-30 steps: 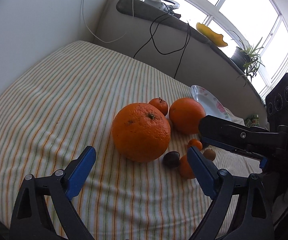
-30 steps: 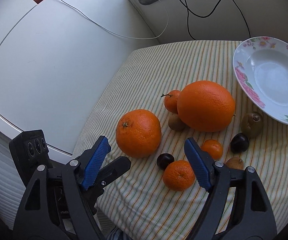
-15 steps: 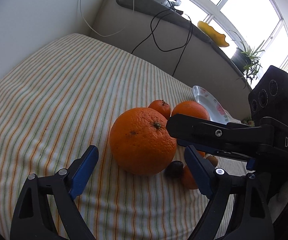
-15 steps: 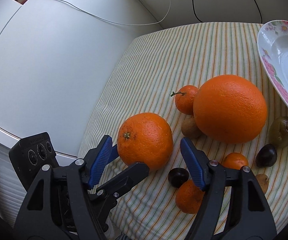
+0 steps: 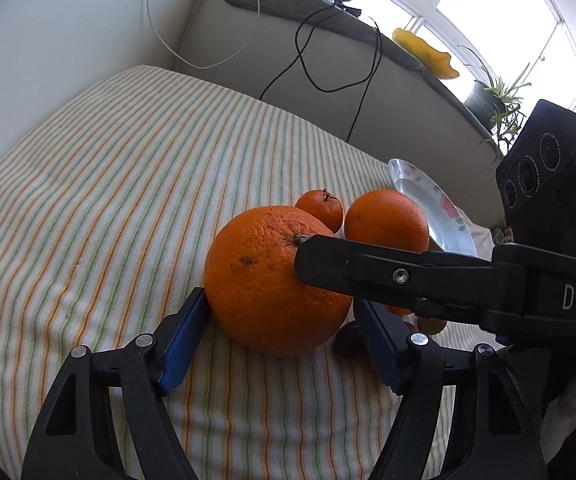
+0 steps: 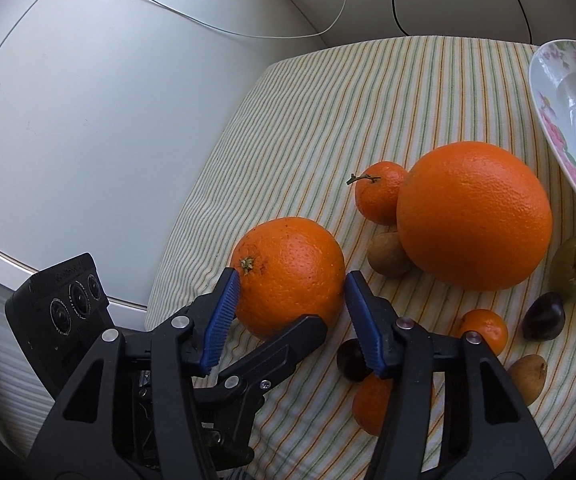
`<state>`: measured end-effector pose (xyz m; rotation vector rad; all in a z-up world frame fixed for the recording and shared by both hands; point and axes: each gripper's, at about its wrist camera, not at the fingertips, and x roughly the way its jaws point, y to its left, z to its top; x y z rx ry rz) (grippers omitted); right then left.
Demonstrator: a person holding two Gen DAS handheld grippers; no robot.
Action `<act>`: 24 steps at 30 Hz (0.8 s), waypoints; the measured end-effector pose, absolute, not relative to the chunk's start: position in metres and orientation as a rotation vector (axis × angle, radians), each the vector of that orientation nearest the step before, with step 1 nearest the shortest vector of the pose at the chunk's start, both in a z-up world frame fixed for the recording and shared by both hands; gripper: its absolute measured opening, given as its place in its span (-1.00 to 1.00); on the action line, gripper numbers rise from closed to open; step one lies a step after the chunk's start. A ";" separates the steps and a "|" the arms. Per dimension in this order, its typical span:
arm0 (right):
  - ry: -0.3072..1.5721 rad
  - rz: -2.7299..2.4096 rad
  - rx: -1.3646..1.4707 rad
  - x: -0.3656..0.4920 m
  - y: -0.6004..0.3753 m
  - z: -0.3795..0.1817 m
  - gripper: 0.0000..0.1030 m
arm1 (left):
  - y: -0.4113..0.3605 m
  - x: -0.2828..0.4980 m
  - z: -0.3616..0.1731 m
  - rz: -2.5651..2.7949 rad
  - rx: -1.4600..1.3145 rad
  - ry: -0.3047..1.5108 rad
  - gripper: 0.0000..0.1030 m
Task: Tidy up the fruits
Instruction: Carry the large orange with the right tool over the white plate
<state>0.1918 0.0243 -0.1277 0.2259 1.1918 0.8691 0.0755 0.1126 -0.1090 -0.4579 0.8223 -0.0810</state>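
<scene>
Two grippers bracket one fruit, and that is what my next move turns on. I start with the cloth [image 5: 128,184], striped, carrying everything; the plate [image 6: 560,92] sits at its far right, at about 2 o'clock from my right gripper, and it is bare. Next the big orange [image 6: 474,216], at 1 o'clock from the right gripper and clear of both tools. Then my target, the near orange [image 6: 290,276], dead ahead at 12 o'clock in both wrist views, resting on the cloth with its stem end turned up and left in the right view. My left gripper [image 5: 280,328] has its blue pads spread either side of the near orange [image 5: 276,280], the left pad looks to be touching the skin, the right one close beside it. My right gripper [image 6: 288,316] straddles the same fruit from another angle, pads spread, the left pad at or just short of the skin by the stem; contact I cannot confirm. Both are equally near, so I judge only one should close. An orange has no long axis, so any diameter will do. Smallest: a mandarin [image 6: 380,192] at 1 o'clock, touching the big orange, and small brown, dark and orange fruits scattered at 3 o'clock.
</scene>
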 end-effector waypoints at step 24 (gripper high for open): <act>1.076 0.896 0.258 0.164 -0.027 -0.089 0.10 | 0.082 0.066 -0.066 -0.081 -0.362 0.740 0.41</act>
